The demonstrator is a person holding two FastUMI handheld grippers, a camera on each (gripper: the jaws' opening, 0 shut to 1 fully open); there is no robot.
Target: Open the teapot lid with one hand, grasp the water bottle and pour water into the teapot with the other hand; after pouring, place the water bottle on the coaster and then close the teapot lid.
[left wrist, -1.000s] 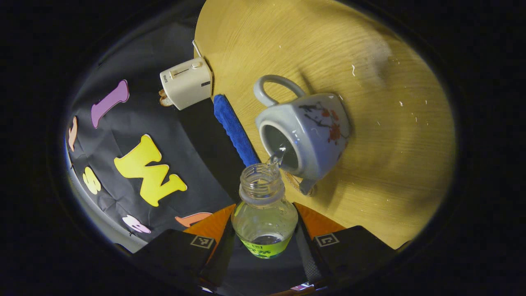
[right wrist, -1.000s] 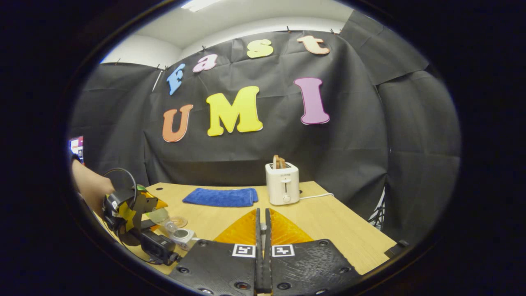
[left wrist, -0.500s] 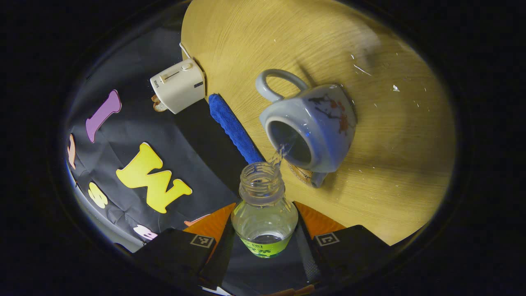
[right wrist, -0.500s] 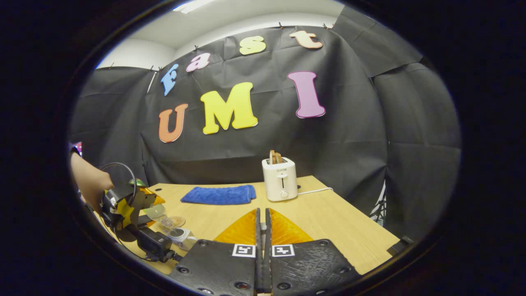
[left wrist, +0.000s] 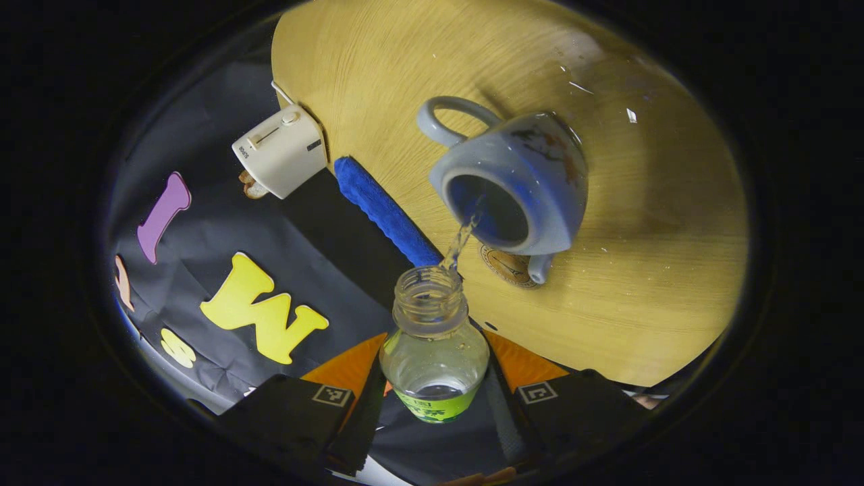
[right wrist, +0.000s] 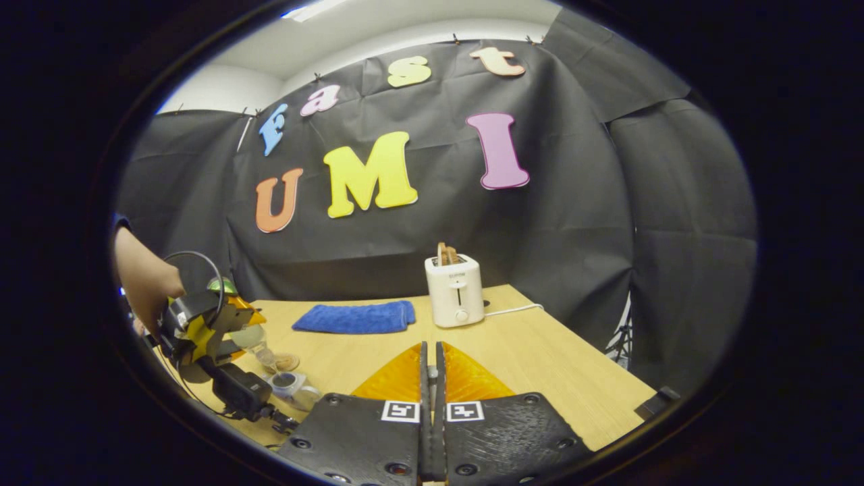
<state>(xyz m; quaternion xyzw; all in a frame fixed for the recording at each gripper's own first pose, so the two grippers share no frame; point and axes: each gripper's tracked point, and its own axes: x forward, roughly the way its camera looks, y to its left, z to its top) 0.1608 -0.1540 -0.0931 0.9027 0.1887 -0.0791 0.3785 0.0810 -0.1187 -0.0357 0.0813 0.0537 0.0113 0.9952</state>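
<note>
— What's in the bottle (left wrist: 434, 351)?
— Little water; the left gripper (left wrist: 435, 405) clamps it, pouring into the open teapot (left wrist: 516, 185) on the table (left wrist: 661, 223).
— The right gripper (right wrist: 432, 412)?
— Fingers together, empty.

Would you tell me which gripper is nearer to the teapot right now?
Left. The left gripper holds the water bottle tilted just above the open teapot, pouring. The right gripper is off to the side, fingers together.
</note>
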